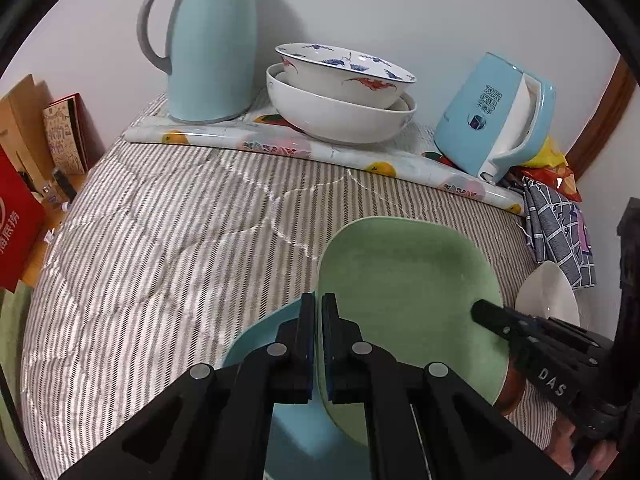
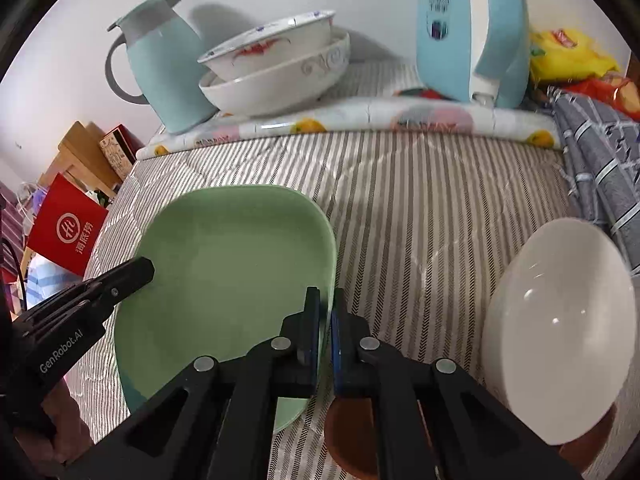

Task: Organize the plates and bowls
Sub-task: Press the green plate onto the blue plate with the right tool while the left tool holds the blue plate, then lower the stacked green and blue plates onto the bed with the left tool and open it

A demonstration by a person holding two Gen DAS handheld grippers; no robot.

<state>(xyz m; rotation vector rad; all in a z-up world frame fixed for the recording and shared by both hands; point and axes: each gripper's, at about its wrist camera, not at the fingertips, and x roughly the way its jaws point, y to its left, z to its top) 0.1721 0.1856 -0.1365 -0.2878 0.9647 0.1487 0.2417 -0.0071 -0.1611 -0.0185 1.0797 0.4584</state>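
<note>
The green plate [image 1: 404, 292] is sitting tilted over the striped quilted cover [image 1: 160, 232] of the bench, with each hand-held gripper pinching one of its edges. The left hand-held gripper [image 1: 318, 312] is pressing its blue-padded fingers together on the plate's left rim, and below that rim a light blue plate [image 1: 256, 344] is lying partly under the green one. The right hand-held gripper [image 2: 325, 312] is clamping the plate's right rim, its fingers pressed together on the thin edge; no earlier view is showing how it got there. Just right of it a plain white bowl [image 2: 560, 332] is leaning on its side, resting against a brown dish [image 2: 348, 432] whose rim is showing beneath the gripper. At the back of the bench a folded fruit-printed cloth [image 1: 320, 148] is running across, and on it a white bowl with blue and red painting [image 1: 344, 72] is nesting inside a larger white bowl [image 1: 336, 116]. A pale blue thermos jug with a grey handle [image 1: 208, 40] is standing to their left, and a pale blue electric kettle [image 1: 492, 116] is standing to their right. A grey checked cloth [image 2: 600, 160] and yellow and red snack packets [image 2: 568, 52] are lying at the right edge, while a red paper bag [image 2: 68, 232] is standing off the bench to the left.
</note>
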